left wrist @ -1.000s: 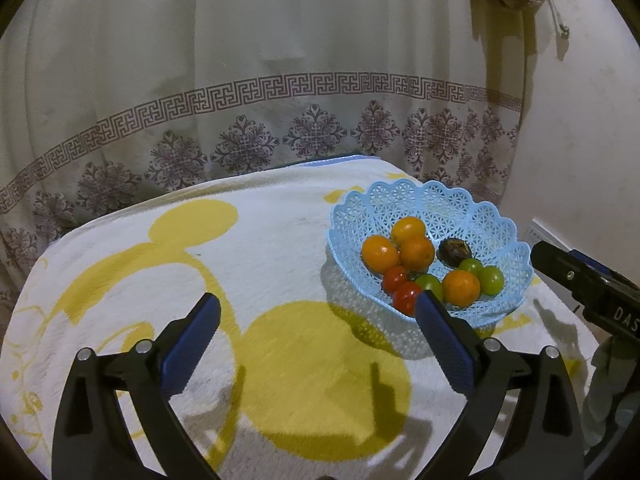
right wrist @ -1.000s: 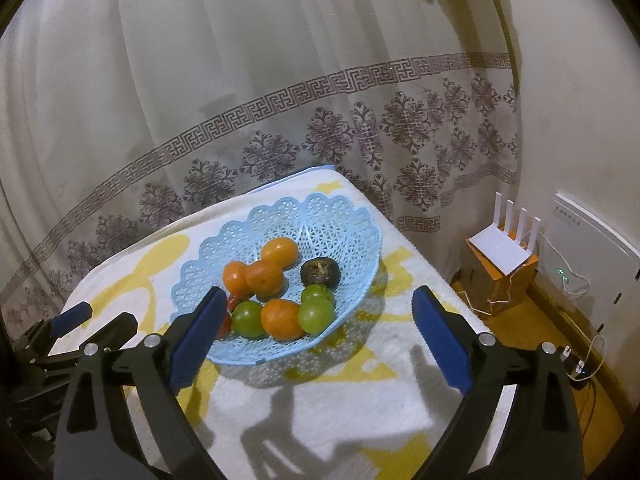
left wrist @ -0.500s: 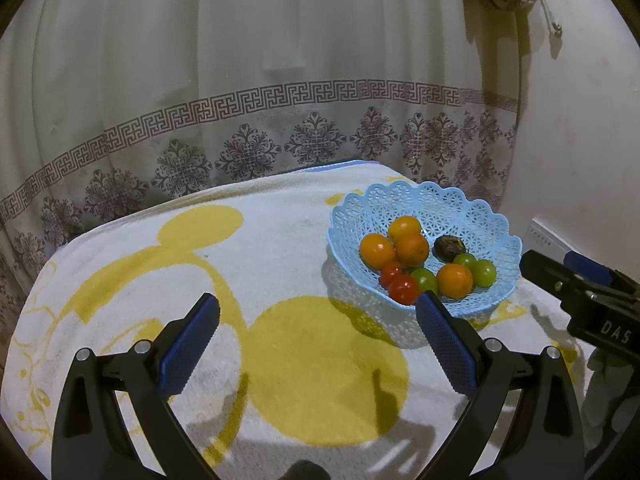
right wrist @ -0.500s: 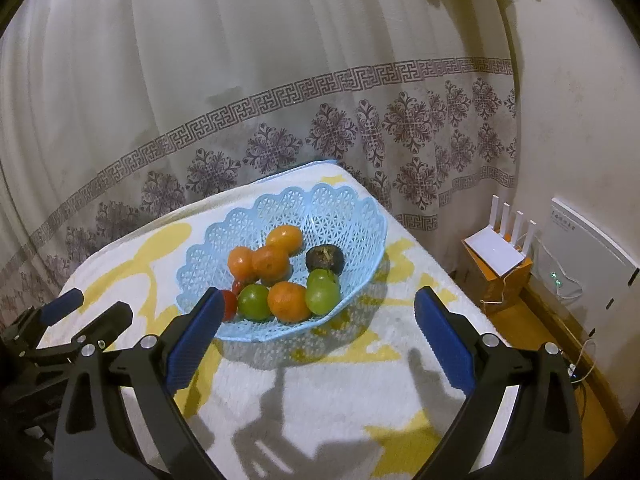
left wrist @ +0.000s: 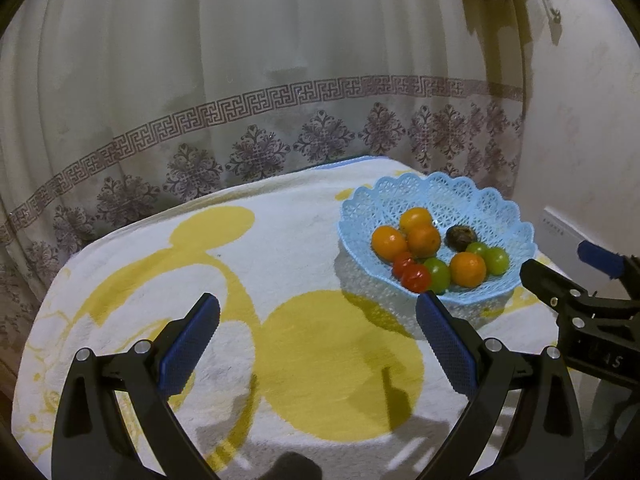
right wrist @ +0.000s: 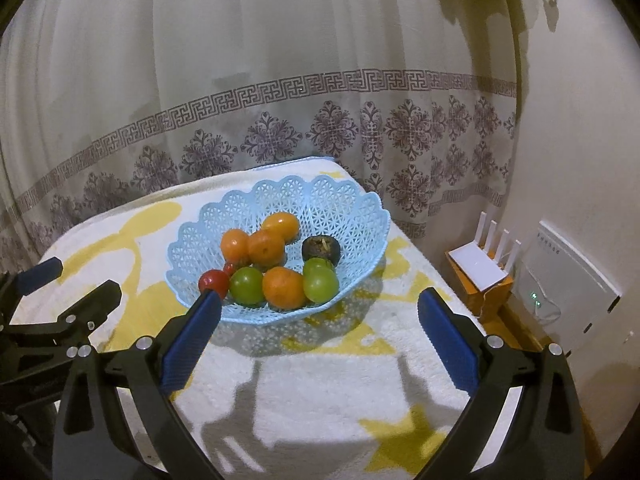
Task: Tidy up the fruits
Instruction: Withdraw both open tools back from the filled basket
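A light blue lattice basket [left wrist: 472, 196] [right wrist: 352, 208] stands on the towel-covered table at its far right. It holds several oranges [left wrist: 467, 269] [right wrist: 283, 287], green fruits [left wrist: 496, 261] [right wrist: 319, 283], red tomatoes [left wrist: 416, 277] [right wrist: 213, 281] and one dark brown fruit [left wrist: 461, 237] [right wrist: 321, 249]. My left gripper [left wrist: 318, 308] is open and empty, above the towel left of the basket. My right gripper [right wrist: 320, 304] is open and empty, just in front of the basket; it also shows in the left wrist view [left wrist: 560, 276].
A white towel with yellow shapes [left wrist: 336, 356] covers the table. A patterned curtain [left wrist: 280, 100] hangs close behind. Right of the table stand a white router [right wrist: 480, 260] on an orange box and a white wall unit [right wrist: 568, 280]. The left gripper shows in the right view [right wrist: 72, 284].
Both grippers have drawn back and risen a little from the basket, so it looks smaller and farther. Both stay open. The fruits have not moved.
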Demonstrator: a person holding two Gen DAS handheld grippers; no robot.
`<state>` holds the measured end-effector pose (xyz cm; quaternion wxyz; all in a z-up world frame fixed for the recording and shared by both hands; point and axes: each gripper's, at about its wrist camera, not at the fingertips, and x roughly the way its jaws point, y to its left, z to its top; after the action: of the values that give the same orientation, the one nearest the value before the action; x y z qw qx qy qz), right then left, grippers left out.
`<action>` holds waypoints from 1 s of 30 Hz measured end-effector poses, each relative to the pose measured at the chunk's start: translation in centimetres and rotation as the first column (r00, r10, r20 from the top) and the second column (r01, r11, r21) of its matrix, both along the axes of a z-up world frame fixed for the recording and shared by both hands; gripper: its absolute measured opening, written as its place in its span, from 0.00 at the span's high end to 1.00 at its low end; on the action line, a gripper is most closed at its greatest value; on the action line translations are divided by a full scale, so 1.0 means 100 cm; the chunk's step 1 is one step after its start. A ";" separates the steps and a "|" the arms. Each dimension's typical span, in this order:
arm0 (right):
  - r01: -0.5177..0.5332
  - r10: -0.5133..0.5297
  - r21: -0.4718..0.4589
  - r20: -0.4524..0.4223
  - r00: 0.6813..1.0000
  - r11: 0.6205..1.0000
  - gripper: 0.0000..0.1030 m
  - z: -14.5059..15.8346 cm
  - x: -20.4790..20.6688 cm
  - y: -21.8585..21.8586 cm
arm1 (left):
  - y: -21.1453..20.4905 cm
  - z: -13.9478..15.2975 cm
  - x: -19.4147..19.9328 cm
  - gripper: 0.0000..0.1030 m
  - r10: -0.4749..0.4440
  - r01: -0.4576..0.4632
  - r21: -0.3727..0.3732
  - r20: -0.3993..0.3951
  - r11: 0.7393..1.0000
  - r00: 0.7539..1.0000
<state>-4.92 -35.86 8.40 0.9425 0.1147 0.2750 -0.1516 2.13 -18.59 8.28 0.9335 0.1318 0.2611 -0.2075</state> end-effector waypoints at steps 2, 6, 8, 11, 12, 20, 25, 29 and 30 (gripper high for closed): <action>0.002 -0.002 -0.010 -0.006 1.000 1.000 0.03 -0.002 0.001 0.000 | 0.000 -0.003 0.001 0.05 0.000 0.000 0.005 -0.004 1.000 1.000; 0.017 -0.017 -0.005 -0.017 1.000 1.000 0.03 -0.005 0.003 -0.004 | -0.001 -0.006 0.003 0.05 0.001 -0.001 0.012 -0.006 1.000 1.000; 0.022 -0.022 -0.001 -0.030 0.999 1.000 0.03 -0.007 0.004 -0.005 | 0.000 -0.007 0.004 0.05 0.004 -0.004 0.013 -0.004 1.000 1.000; 0.015 -0.015 -0.001 -0.051 0.999 1.000 0.03 -0.011 0.008 -0.006 | 0.000 -0.008 0.003 0.05 0.011 -0.011 0.019 0.002 1.000 1.000; 0.012 -0.012 -0.006 -0.054 0.998 1.000 0.03 -0.012 0.009 -0.004 | 0.000 -0.009 0.004 0.05 0.012 -0.012 0.023 0.005 1.000 1.000; -0.021 0.018 -0.043 -0.076 0.997 0.999 0.03 -0.014 0.012 0.004 | -0.001 -0.012 0.005 0.05 0.016 -0.017 0.035 0.009 0.999 1.000; -0.015 0.012 -0.045 -0.083 0.996 0.999 0.03 -0.015 0.012 0.003 | -0.001 -0.013 0.005 0.05 0.018 -0.019 0.037 0.012 0.999 1.000; -0.010 0.006 -0.054 -0.075 0.997 0.999 0.03 -0.012 0.010 0.005 | -0.001 -0.013 0.005 0.05 0.018 -0.018 0.037 0.011 0.999 1.000; -0.010 0.007 -0.051 -0.073 0.997 0.999 0.03 -0.012 0.010 0.005 | -0.001 -0.013 0.006 0.05 0.017 -0.018 0.038 0.011 0.999 1.000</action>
<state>-3.92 -35.41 7.17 0.9352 0.0836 0.3054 -0.1587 2.68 -18.69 6.93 0.9340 0.1483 0.2612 -0.1936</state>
